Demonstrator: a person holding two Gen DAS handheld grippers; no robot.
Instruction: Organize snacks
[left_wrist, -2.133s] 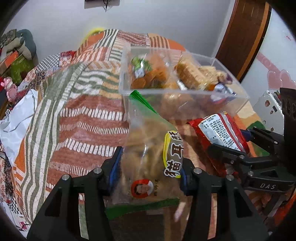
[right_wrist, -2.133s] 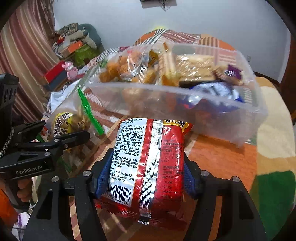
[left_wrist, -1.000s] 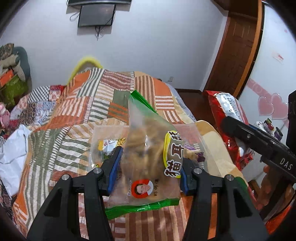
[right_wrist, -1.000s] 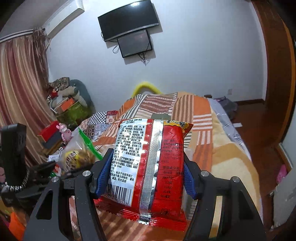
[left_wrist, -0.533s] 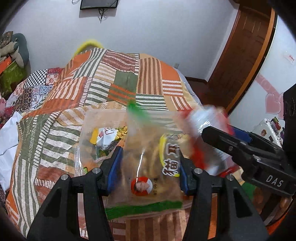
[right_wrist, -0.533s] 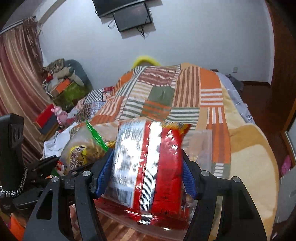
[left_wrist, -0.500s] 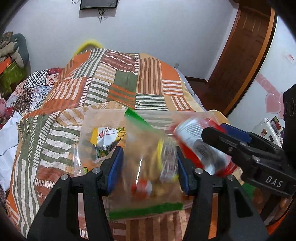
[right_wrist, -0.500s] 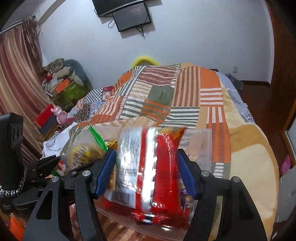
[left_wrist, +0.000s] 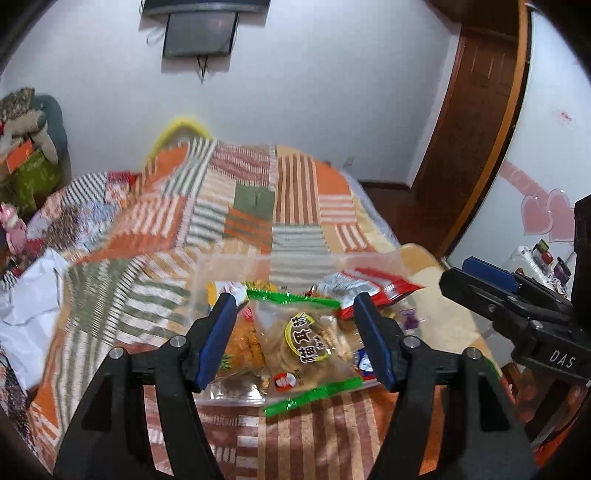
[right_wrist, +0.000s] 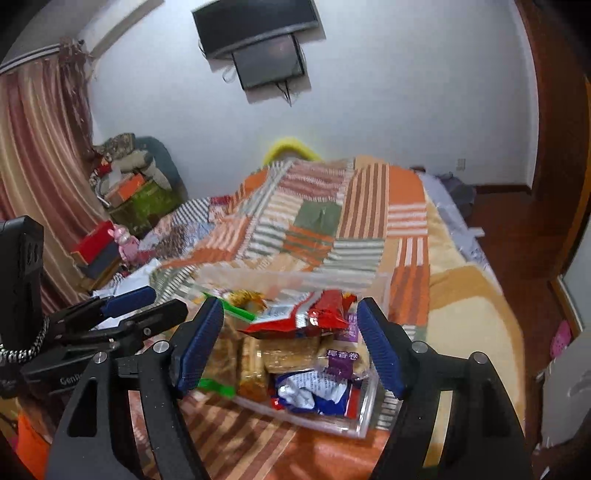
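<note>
A clear plastic bin (left_wrist: 225, 264) (right_wrist: 369, 417) of snacks sits on the patchwork bed. A clear bag with green edges and a yellow label (left_wrist: 304, 341) lies on top of the bin's near side. A red noodle packet (left_wrist: 364, 286) (right_wrist: 303, 315) lies on the snacks further in. My left gripper (left_wrist: 297, 332) is open and empty above the bag. My right gripper (right_wrist: 290, 345) is open and empty above the bin; its side shows in the left wrist view (left_wrist: 517, 310). The left gripper shows in the right wrist view (right_wrist: 122, 314).
The bin also holds biscuit packs (right_wrist: 258, 363), a blue and white wrapper (right_wrist: 314, 393) and a purple pack (right_wrist: 341, 356). The striped quilt (left_wrist: 240, 206) covers the bed. White cloth (left_wrist: 26, 295) lies at left. A wooden door (left_wrist: 472, 122) stands at right.
Both grippers have opened and let go: the green-edged bag and the red packet dropped into the bin. Both grippers now hover above it.
</note>
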